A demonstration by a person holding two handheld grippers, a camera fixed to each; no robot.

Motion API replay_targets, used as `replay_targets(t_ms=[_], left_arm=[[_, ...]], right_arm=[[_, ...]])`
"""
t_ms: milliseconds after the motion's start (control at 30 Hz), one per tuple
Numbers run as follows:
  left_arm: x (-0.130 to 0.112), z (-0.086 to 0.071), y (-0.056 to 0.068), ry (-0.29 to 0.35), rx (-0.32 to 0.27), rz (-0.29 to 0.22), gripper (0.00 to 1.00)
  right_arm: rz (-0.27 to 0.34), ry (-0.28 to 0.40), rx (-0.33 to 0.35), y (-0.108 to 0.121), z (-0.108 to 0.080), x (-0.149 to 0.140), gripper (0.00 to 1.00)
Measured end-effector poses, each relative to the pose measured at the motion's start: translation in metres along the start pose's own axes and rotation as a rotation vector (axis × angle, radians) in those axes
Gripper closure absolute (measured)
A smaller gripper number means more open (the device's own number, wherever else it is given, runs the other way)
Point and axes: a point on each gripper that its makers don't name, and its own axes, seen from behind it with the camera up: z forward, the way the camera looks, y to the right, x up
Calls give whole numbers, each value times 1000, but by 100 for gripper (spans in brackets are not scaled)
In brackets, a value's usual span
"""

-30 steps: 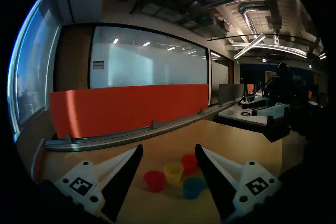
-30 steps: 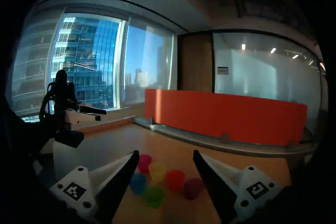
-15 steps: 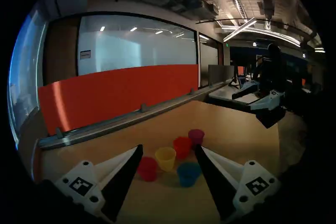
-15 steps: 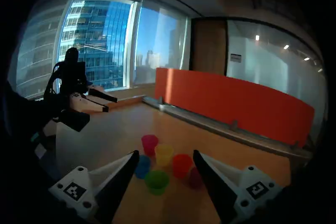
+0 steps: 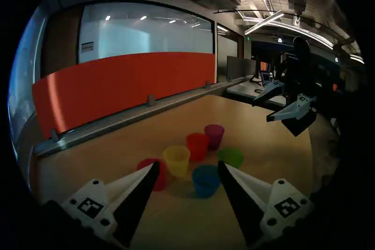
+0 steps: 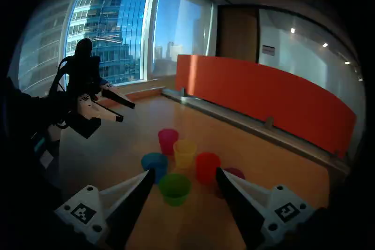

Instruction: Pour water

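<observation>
Several small plastic cups stand clustered on the wooden table (image 5: pixel 262 142). In the left gripper view I see yellow (image 5: pixel 176 160), orange-red (image 5: pixel 197 146), magenta (image 5: pixel 214 136), green (image 5: pixel 230 157) and blue (image 5: pixel 206 180) cups, plus a red cup (image 5: pixel 154 175) half behind one finger. My left gripper (image 5: pixel 187 164) hovers open just short of them, holding nothing. The right gripper view has the magenta (image 6: pixel 168 140), yellow (image 6: pixel 184 153), red (image 6: pixel 206 167), blue (image 6: pixel 154 164) and green (image 6: pixel 174 189) cups. My right gripper (image 6: pixel 184 171) is open and empty above their near side.
An orange partition (image 5: pixel 122 86) with a metal rail runs along the table's far edge. Large windows (image 6: pixel 108 39) stand beyond the table. The right gripper (image 5: pixel 286 109) hangs open off to the side, and the left gripper (image 6: pixel 101 104) is held by a dark-sleeved arm. Desks (image 5: pixel 248 88) lie behind.
Both views have tipped down and drawn closer to the cups, which now sit higher in each picture with more of them showing. Both grippers stay open.
</observation>
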Motion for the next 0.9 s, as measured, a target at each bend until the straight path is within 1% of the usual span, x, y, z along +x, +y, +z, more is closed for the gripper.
replay_targets(t_ms=[167, 467, 567, 767, 900], left_arm=[[-21, 13, 2, -43, -15, -4, 8], [-51, 33, 14, -104, -60, -4, 8], [-59, 39, 16, -119, -66, -7, 8], [-76, 49, 25, -154, -95, -14, 8], [-86, 55, 30, -179, -107, -5, 8]], right_arm=[[12, -33, 6, 1, 12, -19, 1], [25, -92, 25, 0, 34, -51, 1], [28, -110, 31, -1, 42, -61, 1], [28, -145, 49, -5, 54, -80, 1], [26, -162, 57, -7, 60, -90, 1]])
